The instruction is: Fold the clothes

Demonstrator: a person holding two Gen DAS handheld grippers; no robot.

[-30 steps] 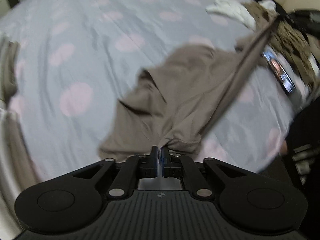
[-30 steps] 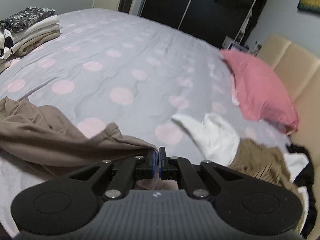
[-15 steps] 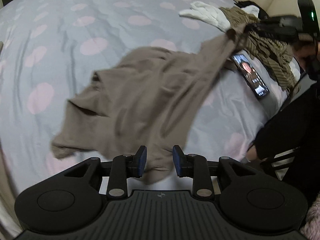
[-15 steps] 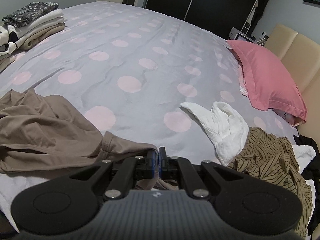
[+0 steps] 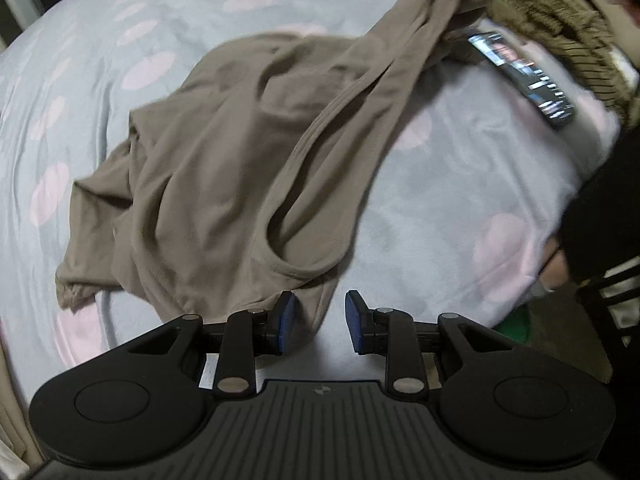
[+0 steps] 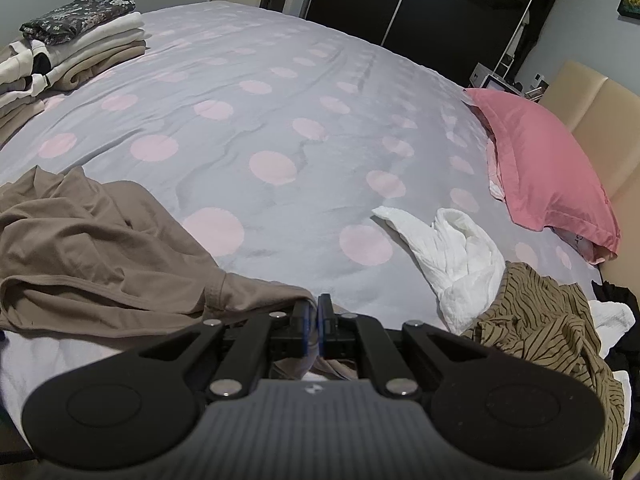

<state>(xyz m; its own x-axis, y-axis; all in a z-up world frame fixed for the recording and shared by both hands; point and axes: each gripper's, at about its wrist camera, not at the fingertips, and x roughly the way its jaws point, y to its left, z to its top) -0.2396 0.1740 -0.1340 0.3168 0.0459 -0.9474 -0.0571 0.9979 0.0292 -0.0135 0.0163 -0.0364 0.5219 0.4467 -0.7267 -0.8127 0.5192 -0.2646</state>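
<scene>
The brown garment [image 5: 224, 168] lies crumpled across the middle of the left wrist view on the grey bed [image 5: 80, 60] with its pink dots, one strip of it stretched up toward the upper right corner. The left gripper [image 5: 318, 322] at the bottom centre has its jaws apart and closing; the garment's lower edge reaches into the gap beside the left pad, but the pads do not press on it. In the right wrist view the right gripper [image 6: 316, 320] is clamped on an edge of the same garment, which spreads to the lower left. A phone [image 5: 524, 76] lies at the upper right, a white cloth [image 6: 448, 252] and a striped garment [image 6: 548, 320] at the right, a pink pillow [image 6: 544, 168] beyond, folded clothes [image 6: 76, 48] at the upper left
</scene>
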